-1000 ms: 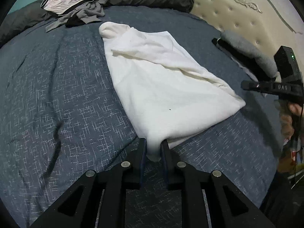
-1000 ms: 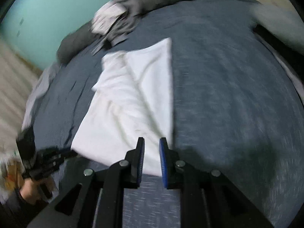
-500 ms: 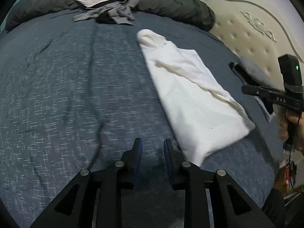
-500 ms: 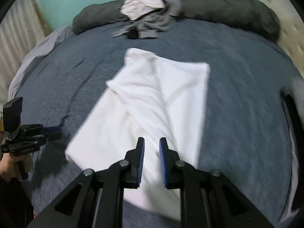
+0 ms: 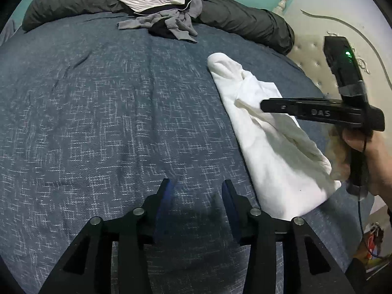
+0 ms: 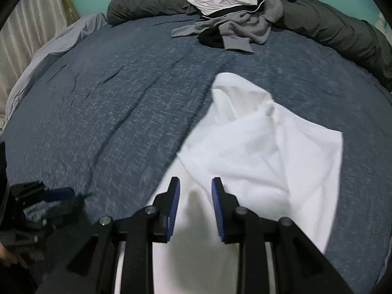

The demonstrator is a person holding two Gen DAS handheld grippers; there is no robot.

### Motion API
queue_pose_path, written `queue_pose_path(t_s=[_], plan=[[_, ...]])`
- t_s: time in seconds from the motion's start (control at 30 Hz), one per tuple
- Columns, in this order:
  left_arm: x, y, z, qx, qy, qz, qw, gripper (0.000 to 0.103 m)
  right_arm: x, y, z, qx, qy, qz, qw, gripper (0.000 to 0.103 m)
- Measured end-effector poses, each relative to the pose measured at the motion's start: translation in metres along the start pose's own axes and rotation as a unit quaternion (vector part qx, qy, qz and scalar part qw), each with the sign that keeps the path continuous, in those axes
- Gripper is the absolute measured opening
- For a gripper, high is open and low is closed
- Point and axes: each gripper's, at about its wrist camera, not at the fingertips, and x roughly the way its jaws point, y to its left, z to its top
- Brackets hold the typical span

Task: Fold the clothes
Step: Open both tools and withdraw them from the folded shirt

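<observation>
On the bed: white garment [image 5: 274,147] lies half folded on the blue bedspread [image 5: 98,122], unheld.
Long axis: runs away from both claws toward the dark pillows [image 6: 330,24].
Left claw [image 5: 196,196]: open, over bare bedspread; garment lies to its right, just beside.
Right claw [image 6: 193,196]: open, empty, over the garment's near end.
Nearer: the right claw, I'd judge.
Waiting: clothes pile [image 6: 232,7] near the pillows.
</observation>
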Motion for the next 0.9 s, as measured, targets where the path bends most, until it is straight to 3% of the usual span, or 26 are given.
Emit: queue_pose_path(t_s=[0.23,0.37,0.47,0.7,0.9], plan=[[0.002,0.001,-0.001,-0.002,0.0,-0.007,1.0,0.046,0.03,0.016,0.005,-0.038,0.027,-0.049,0.998,0.026],[0.003,0.005,0.0,-0.005,0.002,-0.01,0.9999,0.046,0.028,0.012,0.005,-0.044,0.021,-0.068,0.996,0.004],[0.002,0.007,0.002,-0.009,0.0,-0.012,0.9999,0.046,0.014,0.002,0.007,-0.038,0.0,-0.067,0.997,0.001],[0.001,0.006,0.003,-0.009,0.0,-0.015,0.9998,0.046,-0.031,-0.054,0.019,0.042,-0.064,-0.061,0.995,0.001],[0.004,0.009,0.002,-0.022,0.003,-0.022,0.9995,0.046,-0.053,-0.117,0.023,0.089,-0.087,-0.101,0.987,0.001]])
